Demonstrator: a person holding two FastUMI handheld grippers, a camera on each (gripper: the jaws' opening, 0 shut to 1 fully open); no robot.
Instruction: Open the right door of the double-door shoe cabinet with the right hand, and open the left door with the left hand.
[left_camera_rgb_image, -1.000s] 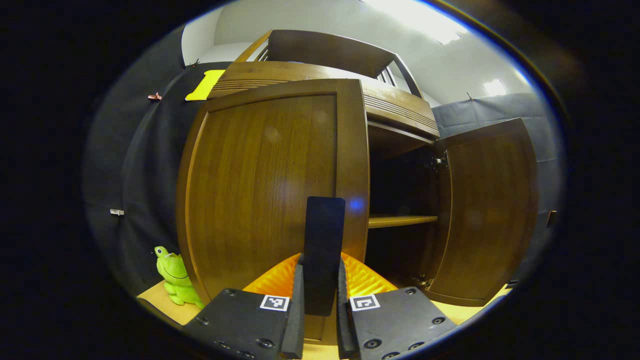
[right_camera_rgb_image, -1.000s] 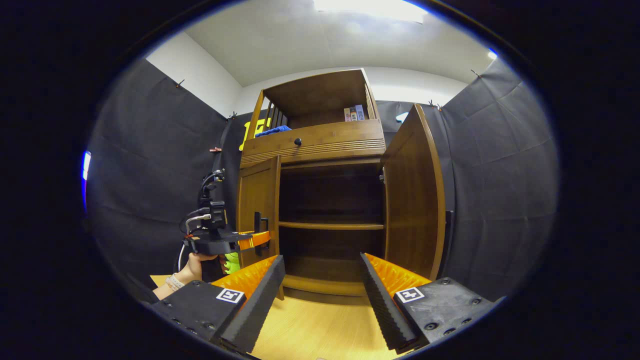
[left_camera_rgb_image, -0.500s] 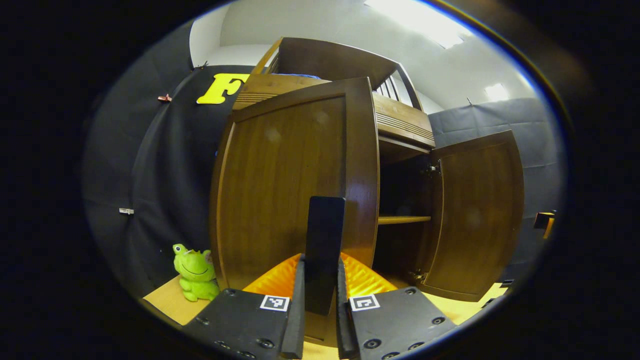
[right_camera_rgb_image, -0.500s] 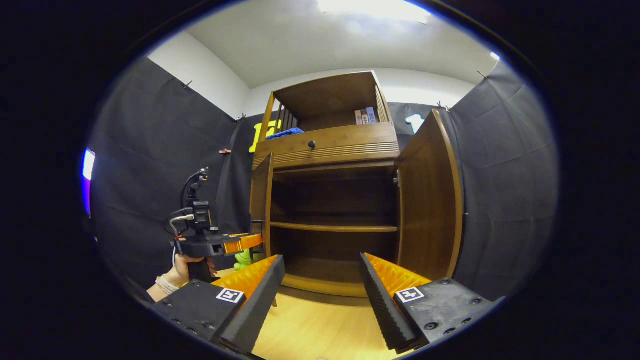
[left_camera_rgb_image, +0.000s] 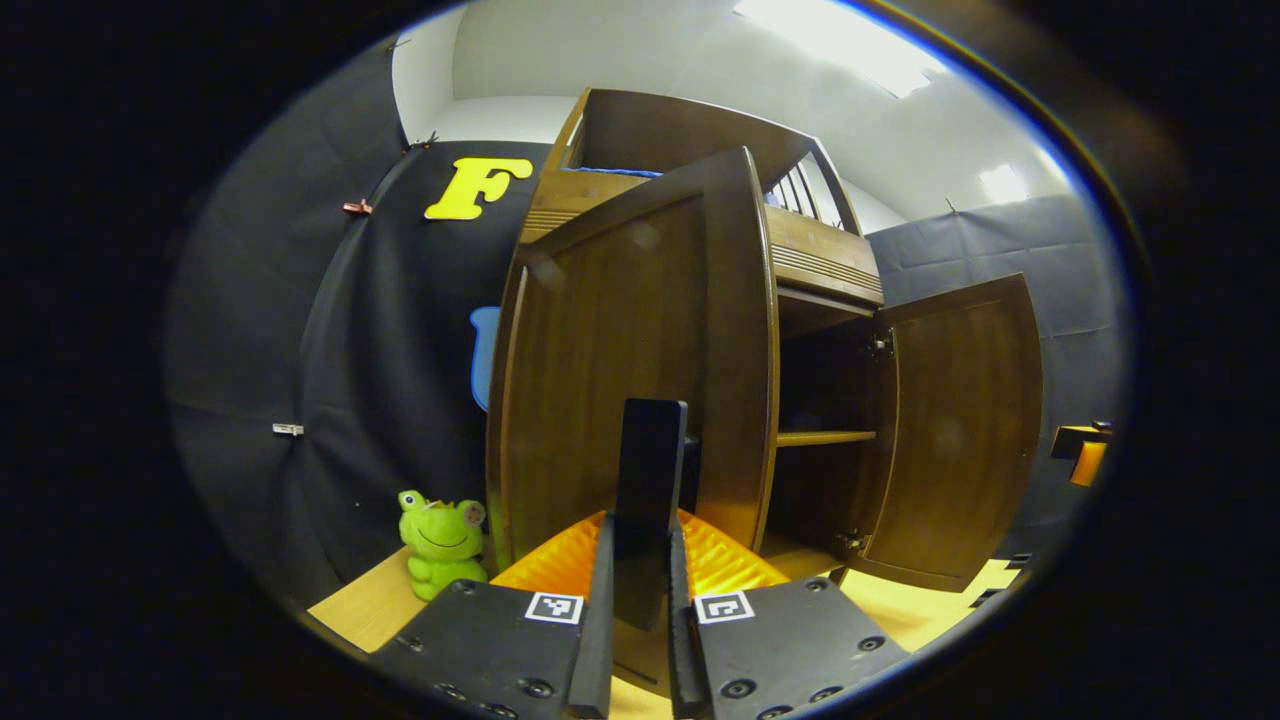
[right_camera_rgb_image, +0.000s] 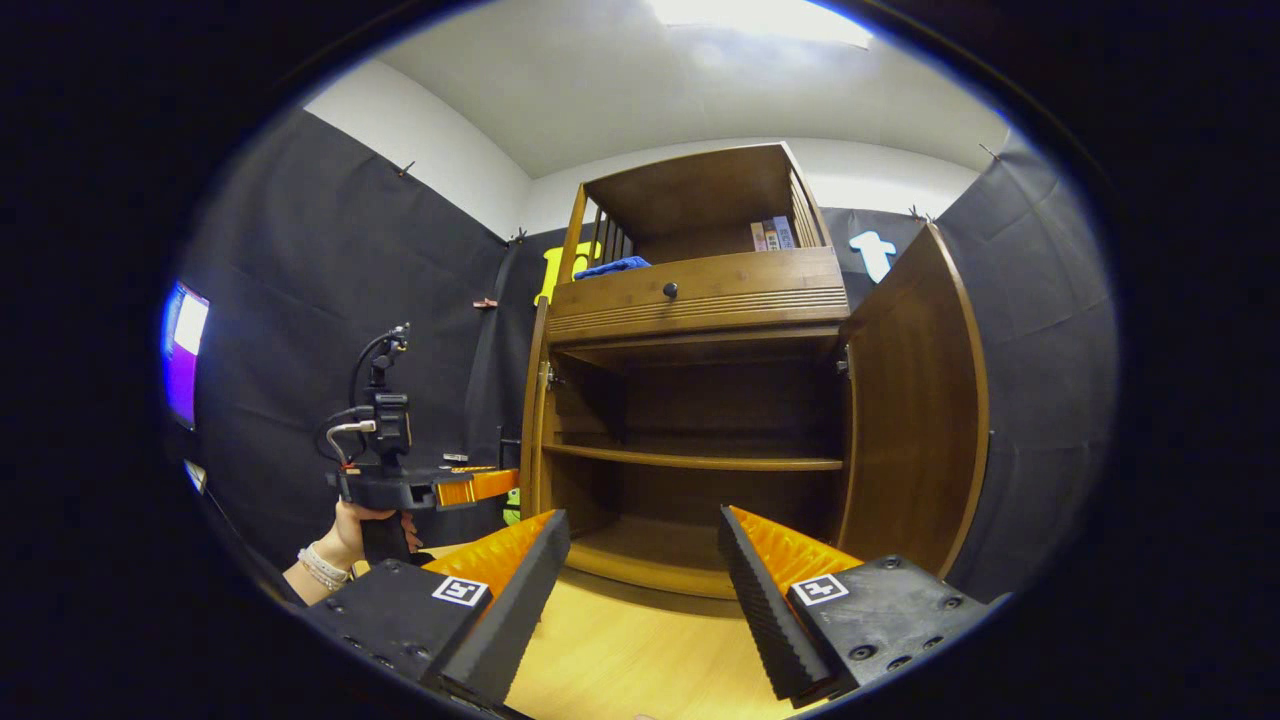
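Note:
The brown wooden shoe cabinet (right_camera_rgb_image: 700, 300) stands with both lower doors swung out. In the left gripper view my left gripper (left_camera_rgb_image: 645, 520) is shut on the dark upright handle (left_camera_rgb_image: 650, 450) of the left door (left_camera_rgb_image: 620, 360), which stands wide open. That door (right_camera_rgb_image: 533, 420) appears edge-on in the right gripper view, with the left gripper (right_camera_rgb_image: 505, 483) at it and a hand (right_camera_rgb_image: 350, 525) holding it. The right door (right_camera_rgb_image: 915, 420) is wide open too. My right gripper (right_camera_rgb_image: 642, 518) hangs open in front of the cabinet, touching nothing.
Inside, a shelf (right_camera_rgb_image: 700, 460) crosses the dark compartment. A drawer with a round knob (right_camera_rgb_image: 670, 290) sits above, with books (right_camera_rgb_image: 770, 235) and a blue cloth (right_camera_rgb_image: 612, 266) on top. A green frog toy (left_camera_rgb_image: 440, 540) stands on the wooden floor (right_camera_rgb_image: 620, 650) left of the cabinet.
The left door has swung further outward with my left gripper on its handle. The right gripper view has shifted, so the cabinet sits more to the right in it; the right door keeps its place.

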